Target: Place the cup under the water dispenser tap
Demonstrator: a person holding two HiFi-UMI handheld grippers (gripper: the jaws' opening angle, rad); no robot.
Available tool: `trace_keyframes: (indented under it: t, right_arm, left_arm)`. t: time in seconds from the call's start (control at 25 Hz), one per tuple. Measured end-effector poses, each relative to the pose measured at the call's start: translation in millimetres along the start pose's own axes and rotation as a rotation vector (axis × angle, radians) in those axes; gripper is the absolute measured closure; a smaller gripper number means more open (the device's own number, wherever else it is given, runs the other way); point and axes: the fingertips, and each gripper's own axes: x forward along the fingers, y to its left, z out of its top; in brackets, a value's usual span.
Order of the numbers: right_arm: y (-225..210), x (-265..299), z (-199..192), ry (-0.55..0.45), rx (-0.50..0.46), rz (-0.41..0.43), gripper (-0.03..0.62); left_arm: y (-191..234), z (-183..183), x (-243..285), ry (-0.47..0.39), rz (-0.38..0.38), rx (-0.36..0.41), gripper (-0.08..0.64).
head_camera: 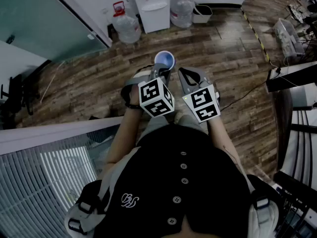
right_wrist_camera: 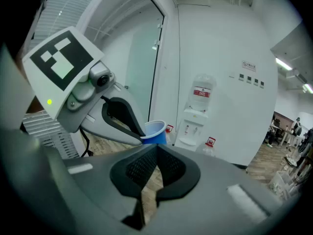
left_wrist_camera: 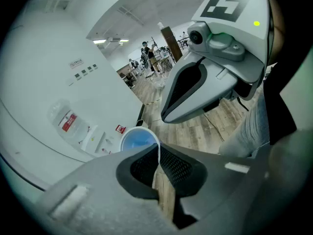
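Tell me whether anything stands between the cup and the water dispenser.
Nothing visible does. The left gripper holds the cup by its rim, and only wooden floor lies between it and the water dispenser. Two water bottles stand beside the dispenser, off the path.

Left gripper view: I get only the cup (left_wrist_camera: 139, 140)'s rim and blue inside; its wall and base sit behind the left gripper (left_wrist_camera: 157, 154)'s pads. Head view, same story: the cup's lower part is out of sight behind that gripper.

Water dispenser (right_wrist_camera: 194, 125), far against the wall: taps too small for me to make out.

Wall signs (right_wrist_camera: 252, 77), up and right of it: print unreadable.

People (left_wrist_camera: 146, 50) at the room's far end: tiny, no detail.
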Motion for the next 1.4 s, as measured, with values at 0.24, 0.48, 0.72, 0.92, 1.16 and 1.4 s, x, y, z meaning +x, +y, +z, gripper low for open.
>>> trace_keyframes:
  t: [0.24,0.48,0.72,0.92,1.16,1.4]
  right_arm:
    - [-2.5,4.4,1.7,0.001,-0.022,0.002,0.592]
    - [-7.1,4.2,2.5,-0.006,-0.018,-0.013,0.592]
    - [-15.8,0.5,-0.7,-0.024,0.009,-0.022,0.592]
    - [-22.0,-1.5,-6.7,-0.018,0.019,-0.023,0.592]
    - [-30.9,-8.2,-13.9,-0.021,0.022,-0.024,0.592]
    - [-31.7,-16.2,-29.0,-0.015,0.023,-0.002,0.592]
  left_arm:
    - [4.0,2.1,1.7,-0.001,0.009,0.006,0.548]
    - [4.2,2.5,2.2,-0.006,0.010,-0.003,0.548]
    - [1.5,5.2,7.1,0.000,0.007,-0.009,0.548]
    - [2.6,10.3,12.8,0.001,0.010,-0.011,0.548]
    - [1.8,16.6,16.5,0.008,0.020,-0.014,0.548]
    - [-8.3,20.8,25.1,0.024,0.023,-0.030,0.548]
